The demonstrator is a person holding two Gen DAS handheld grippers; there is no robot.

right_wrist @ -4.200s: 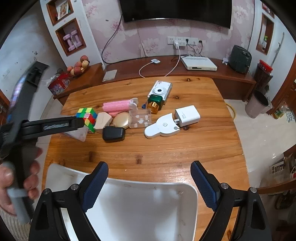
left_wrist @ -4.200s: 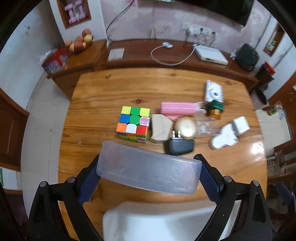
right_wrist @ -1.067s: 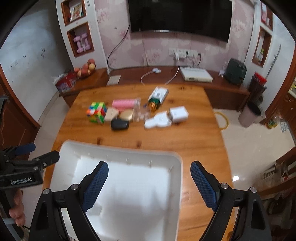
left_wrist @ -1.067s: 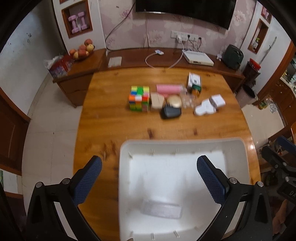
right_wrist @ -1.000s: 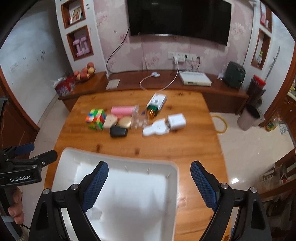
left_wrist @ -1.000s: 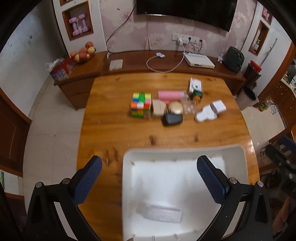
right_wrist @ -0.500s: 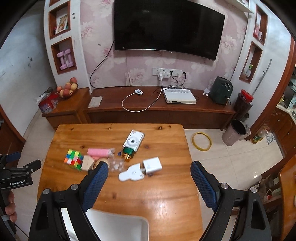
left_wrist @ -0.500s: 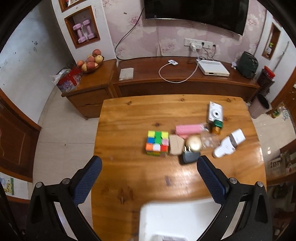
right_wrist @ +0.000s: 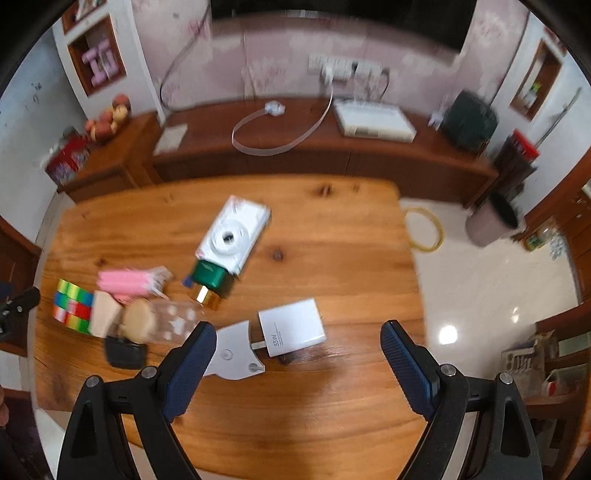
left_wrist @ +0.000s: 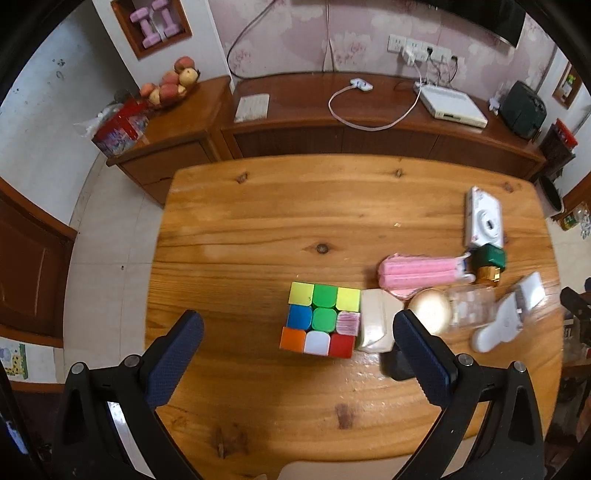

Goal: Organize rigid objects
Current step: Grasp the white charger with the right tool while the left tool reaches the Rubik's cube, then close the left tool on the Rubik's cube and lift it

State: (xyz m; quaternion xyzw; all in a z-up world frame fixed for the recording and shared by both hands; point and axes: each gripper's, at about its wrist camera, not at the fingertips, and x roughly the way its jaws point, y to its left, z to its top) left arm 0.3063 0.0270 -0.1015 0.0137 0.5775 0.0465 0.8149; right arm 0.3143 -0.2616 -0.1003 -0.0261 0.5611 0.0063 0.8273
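left wrist view: left gripper [left_wrist: 295, 332] and right gripper [right_wrist: 297, 343] hold nothing, jaws apart; cube [left_wrist: 320, 323], camera [right_wrist: 232, 232], charger [right_wrist: 291, 326] all lie unsorted on the surface [left_wrist: 258, 229], bin barely visible.

Beyond the tongs, a long wooden sideboard [left_wrist: 369, 129] runs under pink floral wallpaper [left_wrist: 295, 33]. Ahead to their left, a wall niche [left_wrist: 153, 26] holds pink dumbbells; pale floor tiles [right_wrist: 480, 280] gleam rightward.
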